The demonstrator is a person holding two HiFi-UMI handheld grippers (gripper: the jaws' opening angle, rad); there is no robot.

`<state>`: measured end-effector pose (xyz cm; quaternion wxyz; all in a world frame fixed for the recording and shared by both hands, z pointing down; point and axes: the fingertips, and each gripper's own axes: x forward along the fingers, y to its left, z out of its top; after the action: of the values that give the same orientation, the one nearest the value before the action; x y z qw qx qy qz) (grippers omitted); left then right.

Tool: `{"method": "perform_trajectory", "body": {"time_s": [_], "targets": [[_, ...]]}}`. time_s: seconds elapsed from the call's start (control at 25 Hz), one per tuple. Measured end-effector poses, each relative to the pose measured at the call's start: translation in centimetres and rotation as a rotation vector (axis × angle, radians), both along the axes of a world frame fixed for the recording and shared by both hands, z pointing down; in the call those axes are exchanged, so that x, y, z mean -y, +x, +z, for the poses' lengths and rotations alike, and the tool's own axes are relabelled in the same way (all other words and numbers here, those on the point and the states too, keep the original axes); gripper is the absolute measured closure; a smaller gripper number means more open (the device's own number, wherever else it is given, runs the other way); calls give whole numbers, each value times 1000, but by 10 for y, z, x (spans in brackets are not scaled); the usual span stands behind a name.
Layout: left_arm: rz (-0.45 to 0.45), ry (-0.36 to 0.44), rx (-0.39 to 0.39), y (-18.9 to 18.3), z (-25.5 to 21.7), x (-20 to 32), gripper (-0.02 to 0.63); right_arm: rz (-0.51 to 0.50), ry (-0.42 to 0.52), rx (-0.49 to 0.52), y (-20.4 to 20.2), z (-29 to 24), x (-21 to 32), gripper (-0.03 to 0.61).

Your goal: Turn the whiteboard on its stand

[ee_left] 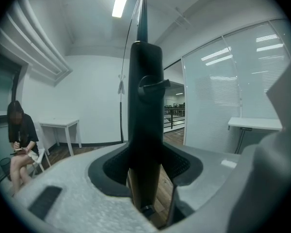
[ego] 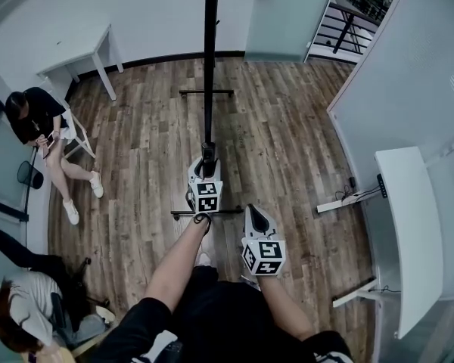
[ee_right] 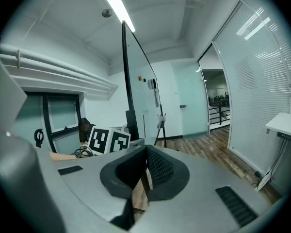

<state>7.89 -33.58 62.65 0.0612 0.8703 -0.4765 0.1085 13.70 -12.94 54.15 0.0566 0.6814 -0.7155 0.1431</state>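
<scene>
The whiteboard (ego: 210,59) stands edge-on in front of me, a thin black line above its stand's floor bars (ego: 206,92). My left gripper (ego: 209,154) is shut on the board's black frame edge (ee_left: 145,106), which fills the gap between its pads. My right gripper (ego: 253,213) hangs free to the right and nearer to me, with its jaws together and nothing in them. In the right gripper view the board (ee_right: 138,81) rises at the left, with the left gripper's marker cube (ee_right: 109,141) beside it.
A white table (ego: 76,51) stands at the back left. One person (ego: 38,119) sits on a chair at the left, and another (ego: 23,308) is at the lower left. A white desk (ego: 412,233) and a glass partition (ego: 408,74) line the right side.
</scene>
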Motion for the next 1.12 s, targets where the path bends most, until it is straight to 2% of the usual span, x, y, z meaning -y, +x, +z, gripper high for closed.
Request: {"method": "perform_trajectory", "body": {"time_s": [0.52,0.92,1.12], "targets": [[-2,9,-2,-9,-3,-94,417,-42,-15,7,-6,7,-88,565],[12,40,-5,-14,-5,-189,419,-53,2,12,-7,9,-181,565],[-12,38,-14,-15,-2,-243,419,-76,-6,19,-5,14,-235,566]]}}
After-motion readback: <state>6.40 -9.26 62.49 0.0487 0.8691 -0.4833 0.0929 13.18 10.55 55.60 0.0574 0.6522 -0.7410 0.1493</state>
